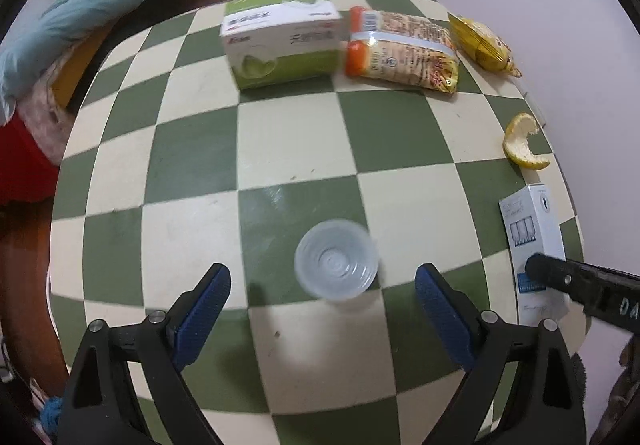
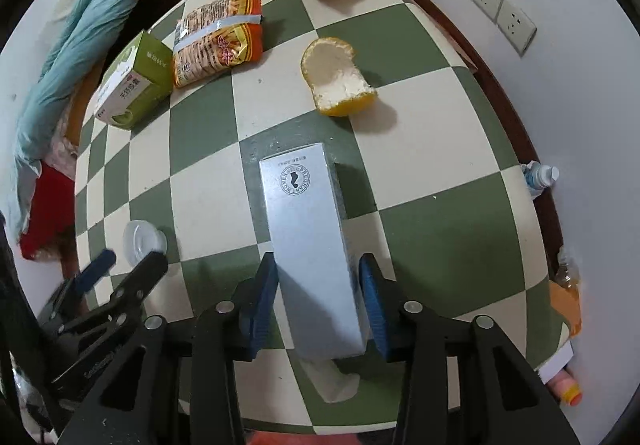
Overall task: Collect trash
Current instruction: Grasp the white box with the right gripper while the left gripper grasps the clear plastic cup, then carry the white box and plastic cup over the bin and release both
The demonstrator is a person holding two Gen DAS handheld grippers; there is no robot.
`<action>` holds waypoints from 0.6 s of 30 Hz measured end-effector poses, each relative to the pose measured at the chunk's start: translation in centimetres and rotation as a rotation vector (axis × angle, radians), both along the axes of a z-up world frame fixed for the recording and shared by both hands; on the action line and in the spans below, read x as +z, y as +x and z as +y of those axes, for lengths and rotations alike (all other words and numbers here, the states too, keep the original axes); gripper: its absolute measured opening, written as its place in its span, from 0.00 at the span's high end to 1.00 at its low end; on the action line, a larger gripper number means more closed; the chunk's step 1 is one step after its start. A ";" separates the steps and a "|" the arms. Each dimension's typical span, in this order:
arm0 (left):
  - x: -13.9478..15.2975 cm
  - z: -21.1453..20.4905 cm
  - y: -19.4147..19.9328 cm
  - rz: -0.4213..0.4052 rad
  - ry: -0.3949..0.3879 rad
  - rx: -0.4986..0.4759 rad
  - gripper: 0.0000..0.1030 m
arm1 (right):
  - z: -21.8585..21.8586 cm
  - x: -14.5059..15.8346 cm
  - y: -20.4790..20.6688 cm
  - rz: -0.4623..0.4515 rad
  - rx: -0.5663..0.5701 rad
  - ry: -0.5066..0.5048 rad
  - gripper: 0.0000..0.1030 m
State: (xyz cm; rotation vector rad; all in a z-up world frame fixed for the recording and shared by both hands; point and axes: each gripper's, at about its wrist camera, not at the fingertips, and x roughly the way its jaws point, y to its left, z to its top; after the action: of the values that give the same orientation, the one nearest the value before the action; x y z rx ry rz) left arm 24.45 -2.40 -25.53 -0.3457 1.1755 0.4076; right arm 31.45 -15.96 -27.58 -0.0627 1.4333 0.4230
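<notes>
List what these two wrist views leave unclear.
- Plastic cup: blurred in the left wrist view; contents unreadable.
- White box: right wrist view; right claw pads flank it, contact uncertain.
- Tissue under the box: mostly hidden.
- Bottle: cut off by the table edge.

I see the plastic cup on the table between my left gripper's fingers, the tissue box behind it, the peel far right.

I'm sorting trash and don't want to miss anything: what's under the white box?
A crumpled white tissue sticks out from under the white box's near end. The rest beneath is covered.
</notes>
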 end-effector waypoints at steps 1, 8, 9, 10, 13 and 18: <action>-0.1 -0.1 0.2 0.003 0.009 -0.004 0.24 | 0.1 0.0 -0.1 -0.010 0.015 -0.018 0.54; -0.4 0.1 0.3 0.008 0.023 0.001 0.64 | 1.8 -0.4 -0.5 -0.058 0.094 -0.093 0.55; -0.3 0.2 0.2 0.003 0.033 0.002 0.64 | 1.8 -0.5 -0.6 -0.065 0.101 -0.102 0.59; -0.2 0.2 0.1 -0.001 0.037 0.000 0.64 | 2.0 -0.5 -0.8 -0.082 0.107 -0.119 0.61; 0.1 0.4 -0.1 -0.007 0.056 0.003 0.64 | 2.0 -0.4 -1.2 -0.100 0.122 -0.121 0.63; 1.6 0.8 -0.8 -0.036 0.084 0.027 0.64 | 1.8 1.0 -2.2 -0.126 0.125 -0.090 0.63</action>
State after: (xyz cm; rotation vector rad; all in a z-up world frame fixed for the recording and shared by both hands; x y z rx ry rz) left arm 23.68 -1.64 -23.94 -0.2946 1.1160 0.4708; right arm 29.28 -14.18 -26.56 -0.2483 1.3281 0.4491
